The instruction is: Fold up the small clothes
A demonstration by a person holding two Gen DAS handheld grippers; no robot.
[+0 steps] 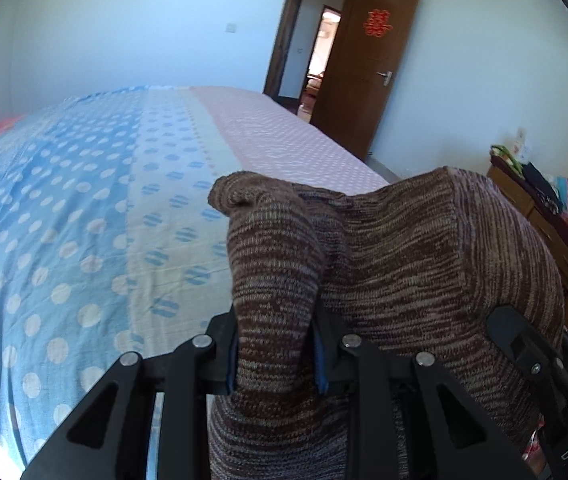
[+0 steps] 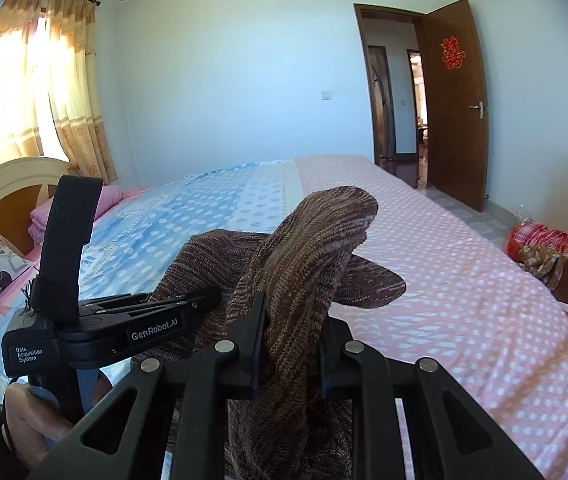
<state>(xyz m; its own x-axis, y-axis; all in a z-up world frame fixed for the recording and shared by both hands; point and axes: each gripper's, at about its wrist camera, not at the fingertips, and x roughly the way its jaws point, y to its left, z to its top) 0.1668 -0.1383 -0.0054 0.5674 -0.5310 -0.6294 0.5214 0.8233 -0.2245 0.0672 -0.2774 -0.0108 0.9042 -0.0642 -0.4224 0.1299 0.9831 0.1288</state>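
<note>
Both tools pinch the brown-and-grey striped knitted garment (image 1: pixel 404 248), lifted clear above the bed with the blue and pink dotted sheet (image 1: pixel 83 220). The left tool (image 1: pixel 275 352) and right tool (image 2: pixel 290 344) each clamp a bunched edge, probably to spread it out for folding.

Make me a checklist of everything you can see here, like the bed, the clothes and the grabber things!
Surface: bed with a spotted blue and pink sheet.
Job's things: brown knitted garment, lifted off the bed, held at two places.
Clutter: pink folded cloth by the headboard; red bags on the floor.
Grippers: left gripper shut on the garment; right gripper shut on it too.
Cables: nothing seen.
Surroundings: open brown door, curtains lit by sun, white wall.
</note>
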